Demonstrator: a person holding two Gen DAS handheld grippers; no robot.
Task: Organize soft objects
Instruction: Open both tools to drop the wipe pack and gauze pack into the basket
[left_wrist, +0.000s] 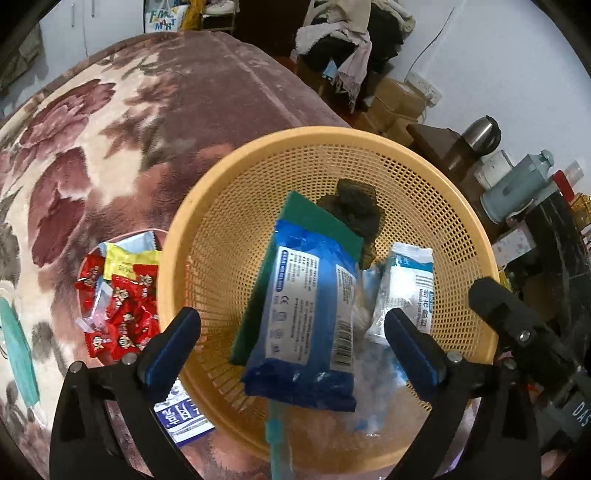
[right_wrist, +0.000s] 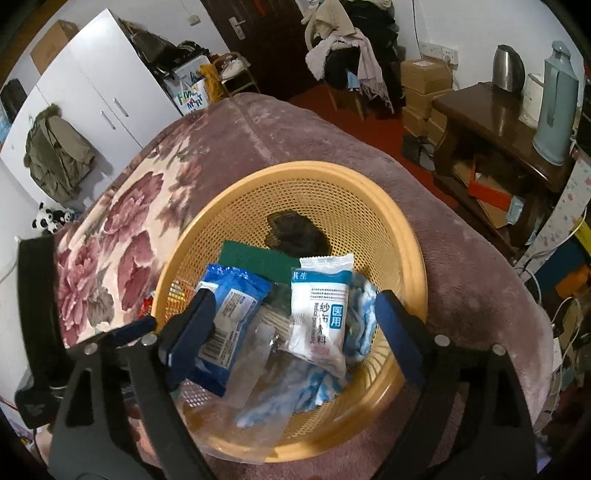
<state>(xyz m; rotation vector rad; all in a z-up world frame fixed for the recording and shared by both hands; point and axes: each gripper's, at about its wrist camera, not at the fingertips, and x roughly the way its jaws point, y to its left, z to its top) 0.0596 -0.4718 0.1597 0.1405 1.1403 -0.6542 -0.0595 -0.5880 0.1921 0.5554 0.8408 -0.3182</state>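
Fingers (left_wrist: 177, 343) of our left gripper (left_wrist: 295, 343) are standing wide apart over the yellow mesh basket (left_wrist: 236, 199), and we are gripping nothing with them; the blue packet (left_wrist: 306, 317) is lying between them, touching neither pad, its upper end resting on the green scouring pad (left_wrist: 317, 218). We are holding our right gripper (right_wrist: 291, 325) just as open above the same basket (right_wrist: 369, 195), with the white gauze packet (right_wrist: 319, 317) lying loose between its pads, leaning on a blue-and-white cloth (right_wrist: 295, 391). A dark scrubber (right_wrist: 295, 232) is sitting at the basket's far side, behind the green pad (right_wrist: 255, 258). The basket is resting on the bed's flowered blanket (left_wrist: 110, 129), near the bed's right edge. Just beside the basket's left rim, a dish of red candies (left_wrist: 118, 306) is sitting on the blanket.
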